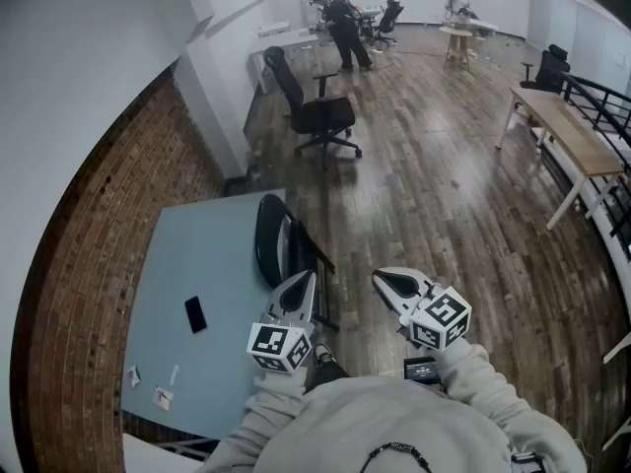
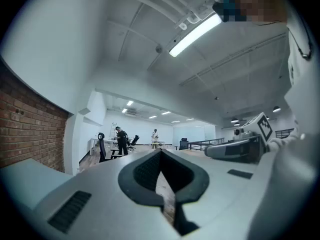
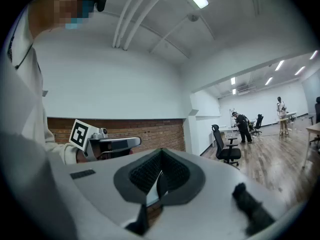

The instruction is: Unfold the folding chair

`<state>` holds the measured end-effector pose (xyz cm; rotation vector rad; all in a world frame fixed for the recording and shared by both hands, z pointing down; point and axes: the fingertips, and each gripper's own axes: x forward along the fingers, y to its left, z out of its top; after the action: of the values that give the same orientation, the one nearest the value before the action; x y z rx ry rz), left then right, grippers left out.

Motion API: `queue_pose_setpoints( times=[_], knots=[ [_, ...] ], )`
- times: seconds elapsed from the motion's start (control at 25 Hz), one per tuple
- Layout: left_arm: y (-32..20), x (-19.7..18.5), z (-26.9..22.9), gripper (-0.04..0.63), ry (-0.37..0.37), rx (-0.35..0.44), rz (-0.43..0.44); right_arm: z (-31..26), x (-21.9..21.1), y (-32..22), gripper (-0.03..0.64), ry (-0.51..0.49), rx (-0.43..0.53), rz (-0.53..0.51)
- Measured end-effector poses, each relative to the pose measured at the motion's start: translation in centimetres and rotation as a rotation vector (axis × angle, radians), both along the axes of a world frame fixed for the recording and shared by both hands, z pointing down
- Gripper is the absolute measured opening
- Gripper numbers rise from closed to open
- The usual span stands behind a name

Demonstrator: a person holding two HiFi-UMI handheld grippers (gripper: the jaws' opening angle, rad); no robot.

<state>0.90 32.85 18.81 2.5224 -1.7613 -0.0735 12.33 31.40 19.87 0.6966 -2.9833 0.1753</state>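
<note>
Two closed, empty grippers held near a folded chair.
The black, flat-folded folding chair (image 1: 270, 241) stands against the right-hand edge of the pale blue rectangular table (image 1: 197, 254), untouched. Just short of it, the white left gripper (image 1: 299, 289) and white right gripper (image 1: 391, 284) hover side by side, each with its jaws pressed together on nothing. A small black phone (image 1: 196, 314) lies on the table.

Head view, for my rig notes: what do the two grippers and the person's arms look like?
The left gripper and right gripper have pale grey shells with dark-lined fingers, tapering to a point. Each carries a white cube printed with black square markers. The sleeves are light grey, loose fabric.
</note>
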Motion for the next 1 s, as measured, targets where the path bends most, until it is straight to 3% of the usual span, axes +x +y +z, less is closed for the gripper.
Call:
queue_pose_setpoints(
  times=[0.28, 0.52, 0.76, 0.88, 1.0],
  knots=[
    [-6.7, -6.7, -0.3, 0.005, 0.018, 0.034, -0.013, 1.3, -5.4, -5.6, 0.008, -0.014, -0.016, -0.002],
    [-14.9, -12.6, -1.1, 0.006, -0.108, 0.070, 0.011, 0.1, -11.2, -13.4, 0.008, -0.067, 0.017, -0.021],
    [-23.6, -16.4, 2.4, 0.006, -0.121, 0.011, 0.123, -0.6, -14.7, -23.6, 0.008, -0.137, 0.021, 0.174],
    [-26.8, -18.5, 3.1, 0.006, -0.086, -0.024, 0.142, -0.8, -16.0, -26.1, 0.008, -0.117, 0.040, 0.176],
    [-29.0, -18.5, 0.7, 0.006, -0.093, 0.030, 0.133, -1.2, -15.9, -28.2, 0.008, -0.073, 0.075, 0.189]
  ],
)
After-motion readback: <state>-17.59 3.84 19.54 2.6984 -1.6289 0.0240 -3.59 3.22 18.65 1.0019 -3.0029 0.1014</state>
